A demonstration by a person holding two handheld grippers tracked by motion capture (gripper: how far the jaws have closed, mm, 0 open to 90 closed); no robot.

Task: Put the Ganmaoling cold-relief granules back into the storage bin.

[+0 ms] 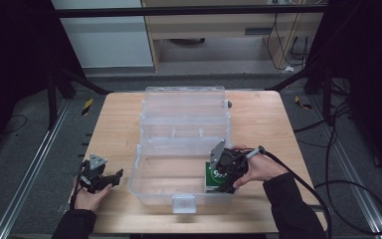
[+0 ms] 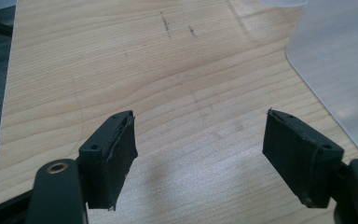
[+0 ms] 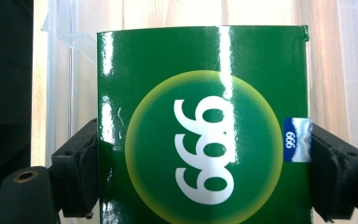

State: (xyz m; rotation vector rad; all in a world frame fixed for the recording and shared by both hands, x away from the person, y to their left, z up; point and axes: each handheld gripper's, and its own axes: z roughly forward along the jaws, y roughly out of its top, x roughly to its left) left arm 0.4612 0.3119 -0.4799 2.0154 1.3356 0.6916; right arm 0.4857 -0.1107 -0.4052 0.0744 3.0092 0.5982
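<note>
Both jaws of the right gripper clamp the green box between them.

The clear box and raised lid block the table's middle; both flanks lie open.

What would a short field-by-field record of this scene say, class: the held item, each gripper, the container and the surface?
held item: green box printed with 999 in a yellow-ringed circle
right gripper: pads against both sides of the green box, inside the container's near right corner
left gripper: jaws wide apart, nothing between them, over bare wood left of the container
container: clear plastic storage box, lid swung open to the far side
surface: light wooden table
</note>
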